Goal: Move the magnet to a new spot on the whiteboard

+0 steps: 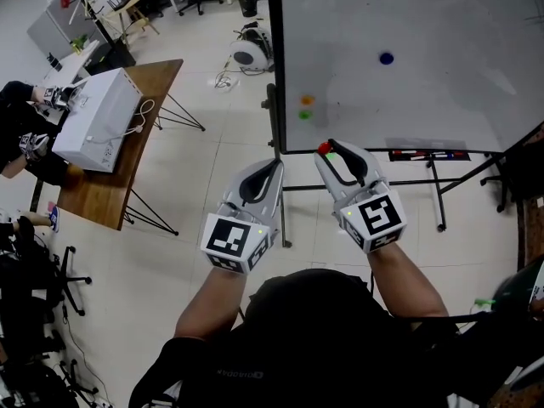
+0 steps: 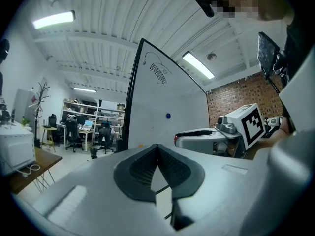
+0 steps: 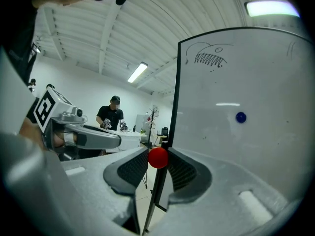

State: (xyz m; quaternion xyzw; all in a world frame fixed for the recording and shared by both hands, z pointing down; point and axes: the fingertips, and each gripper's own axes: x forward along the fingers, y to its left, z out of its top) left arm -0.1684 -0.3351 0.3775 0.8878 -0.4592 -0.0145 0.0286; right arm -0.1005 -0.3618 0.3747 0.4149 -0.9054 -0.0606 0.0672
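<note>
A small red round magnet sits between the tips of my right gripper, which is shut on it just in front of the whiteboard's lower left corner. In the right gripper view the red magnet is pinched between the two dark pads, with the whiteboard ahead on the right. On the board are a blue magnet, an orange magnet and a green magnet. My left gripper is beside the right one, shut and empty; its tips meet.
A wooden table with a white box stands at the left, with seated people beyond it. The whiteboard's stand legs and marker tray lie below the board. Office chairs stand at the lower left.
</note>
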